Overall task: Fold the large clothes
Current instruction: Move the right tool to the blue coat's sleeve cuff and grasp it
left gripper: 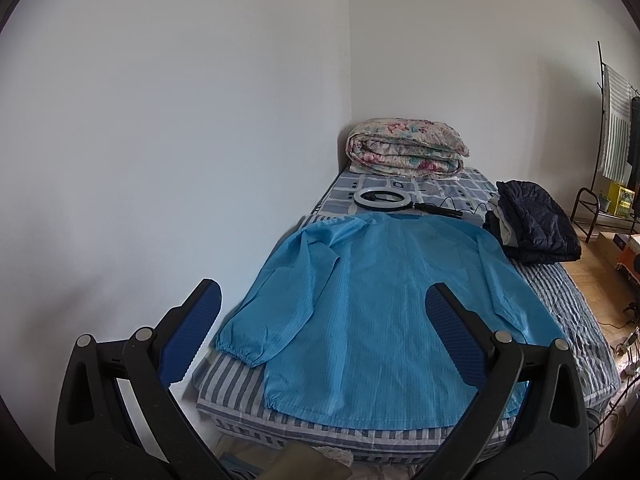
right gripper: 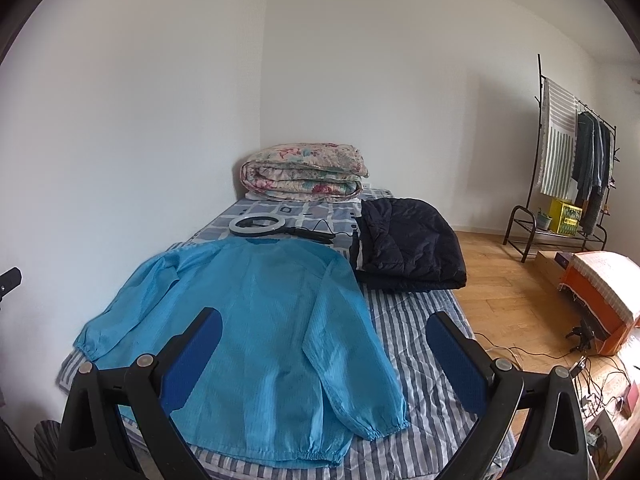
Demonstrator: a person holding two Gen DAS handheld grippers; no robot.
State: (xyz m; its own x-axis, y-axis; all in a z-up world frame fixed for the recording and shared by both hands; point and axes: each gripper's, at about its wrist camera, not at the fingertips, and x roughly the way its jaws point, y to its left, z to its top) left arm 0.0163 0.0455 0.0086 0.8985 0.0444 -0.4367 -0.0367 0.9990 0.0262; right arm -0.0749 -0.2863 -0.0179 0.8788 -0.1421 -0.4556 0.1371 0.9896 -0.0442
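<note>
Both grippers, left (left gripper: 322, 324) & right (right gripper: 323, 354), spread wide w/ nothing held, hovering over near end of blue shirt (left gripper: 372, 300) lying flat on striped bed (right gripper: 420, 344), dark jacket (right gripper: 408, 248) far right.

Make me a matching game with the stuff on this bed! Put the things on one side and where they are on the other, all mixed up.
Things:
1. blue shirt
2. flowery quilt
3. ring light
4. dark jacket

Places:
A. folded up in the far corner, by the wall
B. bundled on the bed's right edge, next to the wooden floor
C. spread flat on the striped sheet, nearest the tools
D. lying flat just past the shirt's collar

Right pairs: 1-C, 2-A, 3-D, 4-B
</note>
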